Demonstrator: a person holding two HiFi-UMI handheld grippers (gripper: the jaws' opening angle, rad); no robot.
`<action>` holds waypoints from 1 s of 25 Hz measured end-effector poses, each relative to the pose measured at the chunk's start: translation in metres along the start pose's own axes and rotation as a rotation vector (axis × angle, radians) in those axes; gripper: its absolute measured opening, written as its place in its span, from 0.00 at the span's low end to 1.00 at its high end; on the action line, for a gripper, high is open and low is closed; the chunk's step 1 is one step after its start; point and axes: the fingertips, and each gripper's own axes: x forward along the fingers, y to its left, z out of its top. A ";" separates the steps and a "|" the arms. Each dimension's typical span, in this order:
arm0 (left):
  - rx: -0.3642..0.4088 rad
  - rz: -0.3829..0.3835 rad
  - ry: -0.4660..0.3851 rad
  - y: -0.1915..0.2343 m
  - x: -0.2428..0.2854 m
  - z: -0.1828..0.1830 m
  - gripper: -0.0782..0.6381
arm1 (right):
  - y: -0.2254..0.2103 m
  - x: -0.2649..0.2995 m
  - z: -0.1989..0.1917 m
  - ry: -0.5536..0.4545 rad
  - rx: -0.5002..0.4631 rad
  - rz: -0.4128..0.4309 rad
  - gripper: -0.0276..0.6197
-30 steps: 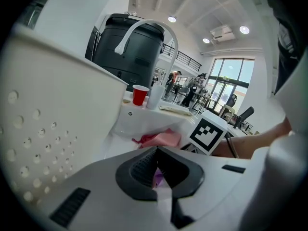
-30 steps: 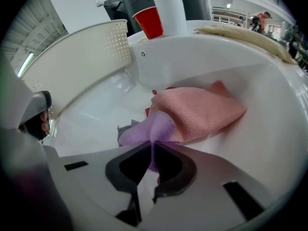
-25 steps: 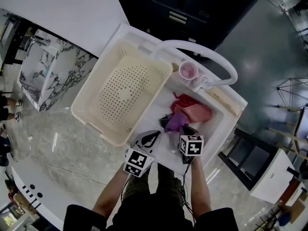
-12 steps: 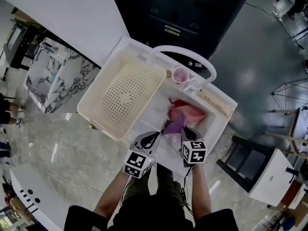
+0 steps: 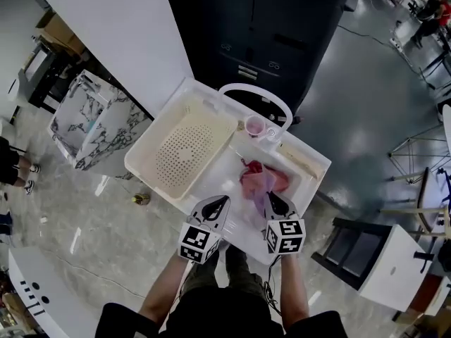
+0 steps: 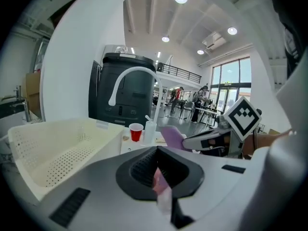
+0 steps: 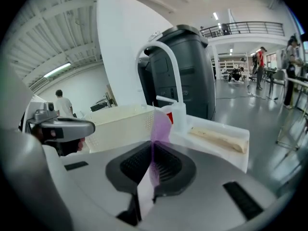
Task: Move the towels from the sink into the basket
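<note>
head: high, steeply down on sink (image 5: 224, 173) | gripper views: low, close, forward | all share basket (image 5: 184, 150)

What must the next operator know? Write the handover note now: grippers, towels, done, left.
Grippers: left gripper shut on a corner of the purple towel; right gripper shut on its other edge.
Towels: the purple towel hangs between them above the sink; a red towel lies crumpled in the sink.
Done: nothing; the basket beside the sink is empty.
Left: carry the purple towel over, drop it in, then fetch the red towel and check for more beneath.
</note>
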 end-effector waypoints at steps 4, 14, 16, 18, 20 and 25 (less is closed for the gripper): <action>0.026 0.037 -0.053 -0.006 -0.013 0.025 0.12 | 0.006 -0.029 0.033 -0.096 -0.032 0.019 0.10; 0.058 0.112 -0.202 -0.018 -0.052 0.078 0.12 | 0.040 -0.085 0.088 -0.291 -0.135 0.118 0.10; 0.053 0.131 -0.216 -0.014 -0.060 0.083 0.12 | 0.048 -0.089 0.099 -0.314 -0.152 0.140 0.10; 0.053 0.156 -0.230 -0.008 -0.070 0.088 0.12 | 0.058 -0.092 0.111 -0.337 -0.175 0.163 0.10; 0.057 0.184 -0.243 0.002 -0.081 0.092 0.12 | 0.071 -0.093 0.123 -0.360 -0.193 0.187 0.10; 0.047 0.261 -0.275 0.037 -0.111 0.101 0.12 | 0.105 -0.086 0.153 -0.407 -0.235 0.249 0.10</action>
